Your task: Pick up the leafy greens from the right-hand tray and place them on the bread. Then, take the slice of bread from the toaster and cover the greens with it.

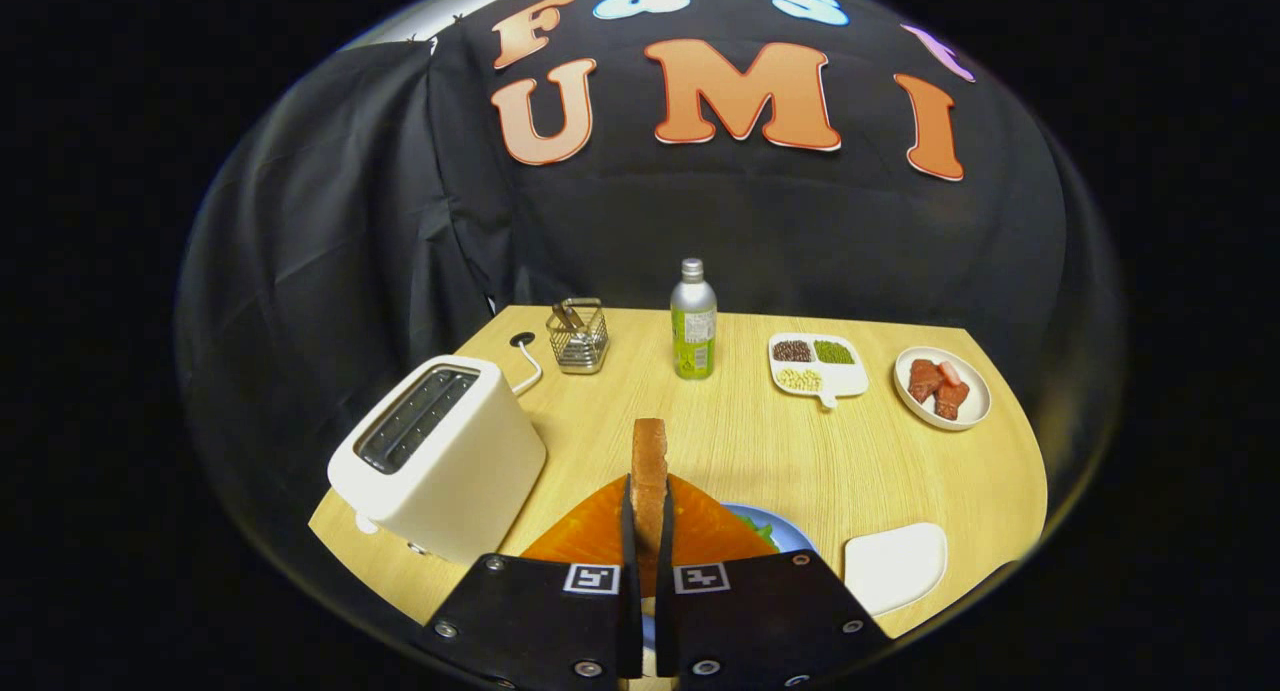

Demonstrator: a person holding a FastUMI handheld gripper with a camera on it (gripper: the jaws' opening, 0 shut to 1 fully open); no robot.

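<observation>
My gripper (648, 516) is shut on a slice of bread (649, 466), held upright on edge between both fingers, its top sticking up ahead of them. Below and just beyond the fingers lies a blue plate (790, 531) on an orange mat (590, 536), with leafy greens (762, 524) showing at the plate's edge to the right of the fingers. Whatever lies under the greens is hidden by the fingers. The cream toaster (440, 456) stands to the left of the gripper, its slots dark. A white tray (895, 566) sits to the right, bare.
At the back of the wooden table (800, 451) stand a wire basket (578, 336), a green-labelled bottle (693, 319), a divided dish of beans (815, 363) and a round plate with meat pieces (942, 386). A cable hole (521, 339) sits behind the toaster.
</observation>
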